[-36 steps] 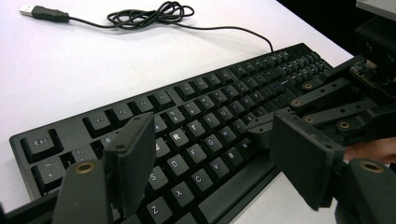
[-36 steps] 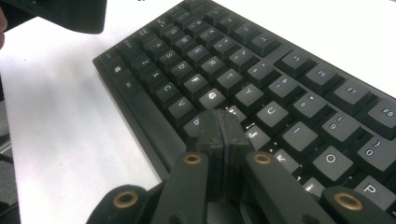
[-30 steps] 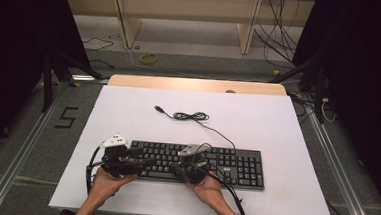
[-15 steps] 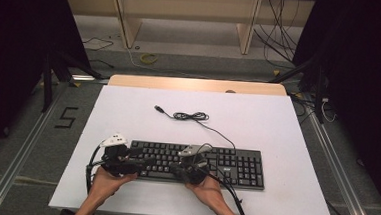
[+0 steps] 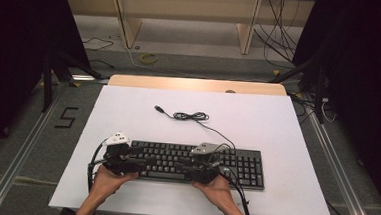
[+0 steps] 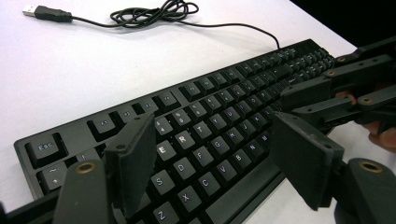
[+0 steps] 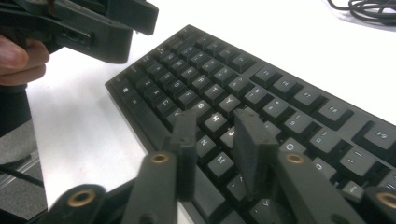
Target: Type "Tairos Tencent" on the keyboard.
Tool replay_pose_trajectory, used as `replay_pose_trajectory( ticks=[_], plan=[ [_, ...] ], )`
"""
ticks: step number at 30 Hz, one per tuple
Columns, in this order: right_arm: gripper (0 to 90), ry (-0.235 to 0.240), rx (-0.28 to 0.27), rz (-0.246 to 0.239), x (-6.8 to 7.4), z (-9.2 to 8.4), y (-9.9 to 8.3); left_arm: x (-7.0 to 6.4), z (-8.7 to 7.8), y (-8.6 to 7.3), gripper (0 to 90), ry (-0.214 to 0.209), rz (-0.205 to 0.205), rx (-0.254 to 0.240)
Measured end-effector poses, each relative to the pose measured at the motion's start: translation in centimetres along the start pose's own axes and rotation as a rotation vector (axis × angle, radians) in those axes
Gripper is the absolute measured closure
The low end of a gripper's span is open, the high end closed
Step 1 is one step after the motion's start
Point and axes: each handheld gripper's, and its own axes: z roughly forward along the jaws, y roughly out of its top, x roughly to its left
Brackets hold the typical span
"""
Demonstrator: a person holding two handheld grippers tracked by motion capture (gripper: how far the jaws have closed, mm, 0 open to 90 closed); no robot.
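Keyboard (image 5: 195, 164), black, white-lettered keys

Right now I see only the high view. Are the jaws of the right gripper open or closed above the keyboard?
Observer: The right gripper has just been opening; its jaws stand a little apart, with nothing gripped between them.
Operator: Which keys are they over?
Observer: On the keyboard, the keys around H and N.
Operator: And the left gripper?
Observer: The left gripper stands wide open over the E and R keys.
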Motion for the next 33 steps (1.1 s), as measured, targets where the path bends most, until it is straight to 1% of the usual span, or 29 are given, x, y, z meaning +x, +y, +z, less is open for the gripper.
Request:
replay_pose_trajectory(
  ticks=[2,6,7,8,12,13,14,21,25,30,33],
  plan=[
    [66.9,0.006,-0.009,0.003,-0.1,-0.4,-0.1,0.0,0.1,0.0,31.6,-0.001,0.005,0.007],
    [59.8,0.019,-0.019,0.004,-0.1,-0.9,-0.2,0.0,0.1,0.1,31.5,-0.002,0.0,0.005],
    [59.8,0.019,-0.019,0.004,-0.1,-0.9,-0.2,0.0,0.1,0.1,31.5,-0.001,-0.001,0.005],
    [56.2,0.025,-0.02,0.002,0.0,-1.2,-0.3,0.0,0.2,0.1,31.4,-0.001,0.0,0.005],
    [51.2,0.028,-0.034,0.008,-0.2,-1.8,-0.3,0.0,0.4,0.3,31.3,-0.003,0.007,0.02],
    [51.2,0.028,-0.034,0.008,-0.2,-1.8,-0.3,0.0,0.4,0.3,31.3,-0.003,0.007,0.02],
    [48.2,0.027,-0.041,0.006,-0.2,-2.1,-0.4,-0.1,0.5,0.3,31.3,-0.002,0.007,0.021],
    [45.1,0.016,-0.066,0.015,-0.5,-3.2,-0.8,-0.1,0.8,0.6,33.2,-0.007,0.01,0.03],
    [44.1,0.01,-0.075,0.016,-0.7,-3.7,-1.0,-0.2,1.1,0.7,33.9,-0.006,0.024,0.044],
    [43.1,0.004,-0.085,0.012,-0.8,-4.1,-1.2,-0.1,1.4,0.8,36.2,-0.008,0.022,0.052],
    [42.6,-0.004,-0.094,0.003,-0.8,-4.6,-1.4,0.0,1.6,0.9,40.8,-0.018,0.011,0.059]
  ],
)
